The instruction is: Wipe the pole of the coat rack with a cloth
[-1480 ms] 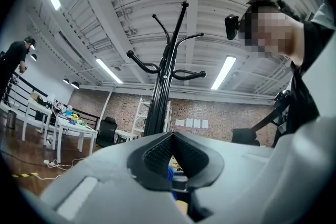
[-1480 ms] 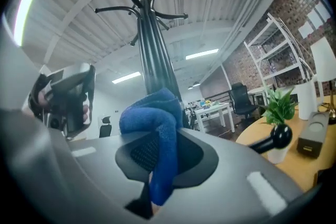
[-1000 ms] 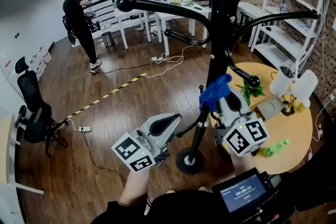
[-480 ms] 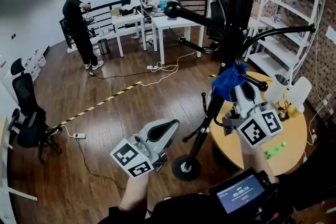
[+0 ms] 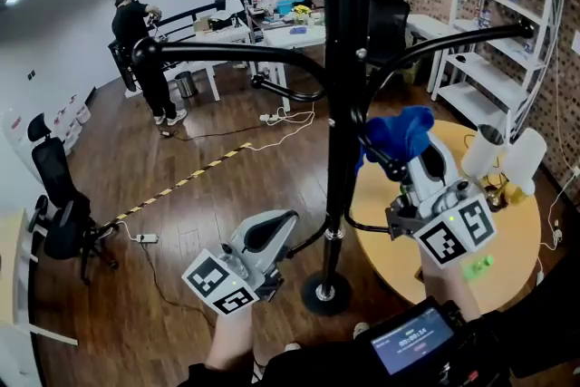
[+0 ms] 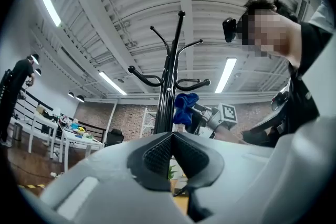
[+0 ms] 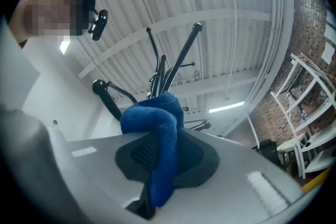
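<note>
Head view shows us the coat rack, whose black pole (image 5: 340, 86) rises from its round base on the wooden floor through the middle of the picture, with curved hook arms branching off to both sides. To its right stands a round yellow surface (image 5: 507, 240).

Our left gripper (image 5: 286, 224) hangs low, left of the pole and apart from it. In the left gripper view its jaws are pressed together with nothing between them. Our right gripper (image 5: 401, 160) is raised to the right of the pole at about mid-height, its jaws clamped on the blue cloth (image 5: 399, 133), which bunches above them.

The cloth sits just beside the pole, among the lower hook arms; we cannot tell whether it touches. Nothing on the pole marks a wiped stretch, so we judge the wiping is at most begun, and the length of the pole is left to do.
</note>
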{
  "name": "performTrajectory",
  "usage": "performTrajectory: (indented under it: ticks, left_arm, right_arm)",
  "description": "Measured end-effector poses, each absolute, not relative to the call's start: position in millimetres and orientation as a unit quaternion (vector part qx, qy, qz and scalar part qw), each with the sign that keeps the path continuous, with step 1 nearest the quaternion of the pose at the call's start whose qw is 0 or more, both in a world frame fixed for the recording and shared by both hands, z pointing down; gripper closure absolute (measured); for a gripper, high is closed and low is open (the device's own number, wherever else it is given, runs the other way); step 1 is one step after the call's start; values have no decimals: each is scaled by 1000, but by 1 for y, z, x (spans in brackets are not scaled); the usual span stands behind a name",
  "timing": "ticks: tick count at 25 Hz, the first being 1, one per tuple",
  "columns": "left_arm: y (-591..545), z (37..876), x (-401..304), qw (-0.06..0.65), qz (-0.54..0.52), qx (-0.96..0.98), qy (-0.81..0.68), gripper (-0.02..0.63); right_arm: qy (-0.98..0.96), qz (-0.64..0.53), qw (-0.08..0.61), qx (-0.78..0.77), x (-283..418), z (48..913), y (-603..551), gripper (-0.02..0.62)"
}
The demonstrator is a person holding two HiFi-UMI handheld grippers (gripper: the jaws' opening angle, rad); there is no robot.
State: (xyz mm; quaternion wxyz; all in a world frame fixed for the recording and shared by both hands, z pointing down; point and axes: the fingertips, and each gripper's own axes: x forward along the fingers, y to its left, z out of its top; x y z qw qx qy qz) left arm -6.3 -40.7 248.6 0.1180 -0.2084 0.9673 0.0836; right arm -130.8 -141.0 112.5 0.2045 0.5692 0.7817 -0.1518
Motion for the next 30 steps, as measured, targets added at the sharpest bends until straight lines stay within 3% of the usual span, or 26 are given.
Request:
performTrajectory:
  ticks: [10, 20, 30]
  left_arm:
    - [-102, 205, -59, 113, 6, -132, 985, 604]
    - [-105, 199, -46, 104, -15, -114, 988, 604]
    - [-95, 220, -39, 93, 10, -112, 989, 604]
  right_arm:
    - [671, -138, 185, 705, -148, 130, -132, 548]
    - [664, -163, 176, 708, -141, 110, -103, 548]
    - [720, -30, 106, 685, -136, 210, -94, 552]
